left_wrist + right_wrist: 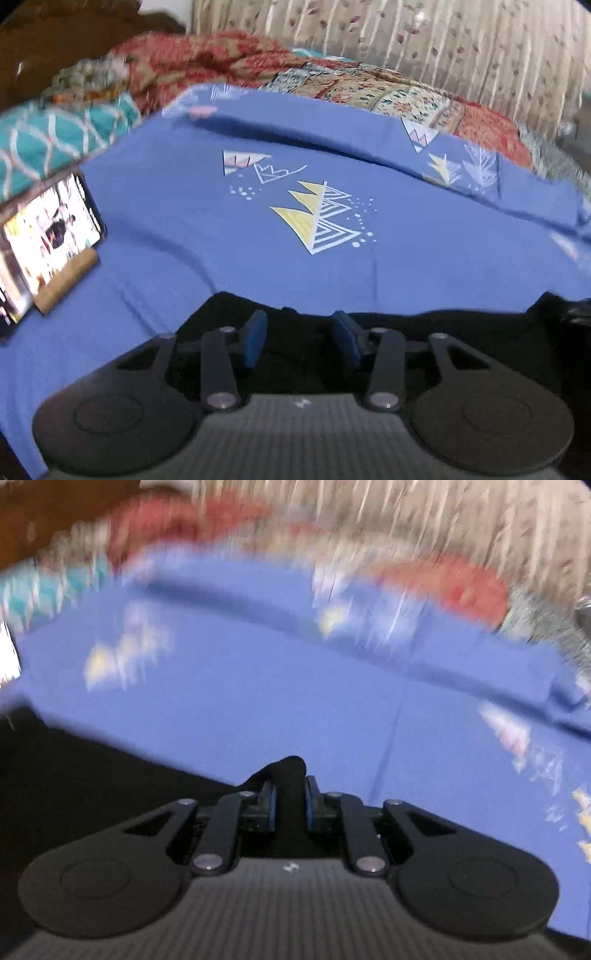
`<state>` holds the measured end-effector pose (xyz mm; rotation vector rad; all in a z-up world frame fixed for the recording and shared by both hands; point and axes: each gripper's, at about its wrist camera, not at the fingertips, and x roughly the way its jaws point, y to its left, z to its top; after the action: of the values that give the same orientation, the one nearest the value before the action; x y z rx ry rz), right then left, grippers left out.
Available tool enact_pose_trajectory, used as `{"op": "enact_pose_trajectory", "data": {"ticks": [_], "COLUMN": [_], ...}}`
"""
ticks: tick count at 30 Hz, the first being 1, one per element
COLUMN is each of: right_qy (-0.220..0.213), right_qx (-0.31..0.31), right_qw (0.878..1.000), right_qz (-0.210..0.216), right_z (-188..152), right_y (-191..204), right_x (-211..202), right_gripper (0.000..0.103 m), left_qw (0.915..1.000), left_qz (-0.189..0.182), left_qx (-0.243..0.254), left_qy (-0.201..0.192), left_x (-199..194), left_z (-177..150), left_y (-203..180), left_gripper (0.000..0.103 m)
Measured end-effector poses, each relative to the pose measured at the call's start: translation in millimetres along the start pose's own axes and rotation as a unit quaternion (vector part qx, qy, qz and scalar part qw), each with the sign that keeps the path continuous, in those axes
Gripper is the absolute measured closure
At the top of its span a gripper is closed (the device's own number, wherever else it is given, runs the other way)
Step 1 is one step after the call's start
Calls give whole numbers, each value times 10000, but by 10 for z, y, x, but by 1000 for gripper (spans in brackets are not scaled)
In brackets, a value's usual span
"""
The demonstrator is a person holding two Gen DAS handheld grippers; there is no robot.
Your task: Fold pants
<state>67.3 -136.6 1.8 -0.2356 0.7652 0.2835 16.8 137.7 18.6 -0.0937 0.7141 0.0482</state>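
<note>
Black pants (424, 332) lie on a blue bedsheet (184, 221) printed with triangles. In the left wrist view my left gripper (299, 334) is open just above the pants' far edge, with black cloth under and between its blue pads. In the right wrist view, which is motion-blurred, my right gripper (290, 805) is shut on a bunched fold of the black pants (291, 775) that sticks up between its pads. More black cloth (74, 768) spreads to its left over the sheet (295, 686).
A phone (48, 232) with a lit screen leans on a wooden stand at the left. Patterned quilts and a teal pillow (48, 140) are piled at the bed's far side, with a curtain (443, 40) behind.
</note>
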Motion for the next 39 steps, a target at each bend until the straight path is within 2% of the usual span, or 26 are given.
{"op": "enact_pose_trajectory", "data": {"ticks": [1,2,4,7,8,10,12,14,16,18,19,20,23,25,30,34,37,39], "right_qy": [-100,-225,-238,-506,-533,-534,-428,-106,311,144,115,40,-126,-247,-651,-790,-868,-848], "right_qx": [63,181,613,1195,1221,1192,1273,1452,1596,1987,2279,2494,2673,2783,2909,3472,4001,4216], "right_qw": [9999,9996,9978,9914,9908,9906,9880,9838,9831,9752,9693,9656,9635,9602,9543,9334,9112,9012], "right_qz": [-17,-70,-115,180,223,413,765,1047,845,964,909,733,46,-12,-194,-436,-456,-547], "right_z": [-34,-31,-10,-40,-46,-55,-33,-75,-148,-192,-194,-194,-238,-328,-687,-1106,-1422,-1596], "right_y": [-19,-60,-221,-456,-471,-418,-352,-354,-414,-610,-723,-822,-1072,-1231,-1471,-1697,-1875,-1939], "right_x": [37,17,-77,-381,-470,-572,-539,-407,-203,-173,-191,-239,-447,-629,-1159,-1476,-1696,-1807], "right_gripper": [69,51,46,47,52,56,57,57,61,67,68,65,61,61,58,57,57,57], "left_qw": [9999,9997,9995,9995,9994,9989,9984,9985,9987,9988,9988,9987,9989,9993,9977,9942,9918,9906], "left_qz": [89,140,169,143,157,212,278,261,208,164,143,146,218,178,-317,-845,-1065,-1157], "left_qx": [129,205,262,268,306,403,479,478,453,463,476,475,389,324,480,641,708,632], "left_qy": [-43,-61,-81,-94,-103,-122,-127,-99,-43,15,42,64,112,-2,-350,-195,85,358], "left_x": [-14,-7,-13,14,28,47,50,48,51,55,47,35,-66,-213,-612,-692,-595,-489], "left_z": [-31,-8,-7,15,19,6,-3,7,33,58,66,75,104,113,84,8,-85,-159], "left_y": [-41,-47,-63,-54,-77,-122,-156,-146,-122,-102,-100,-104,-134,-184,-455,-703,-846,-890], "left_gripper": [63,63,62,58,56,54,53,53,53,52,52,51,49,46,41,40,40,40]}}
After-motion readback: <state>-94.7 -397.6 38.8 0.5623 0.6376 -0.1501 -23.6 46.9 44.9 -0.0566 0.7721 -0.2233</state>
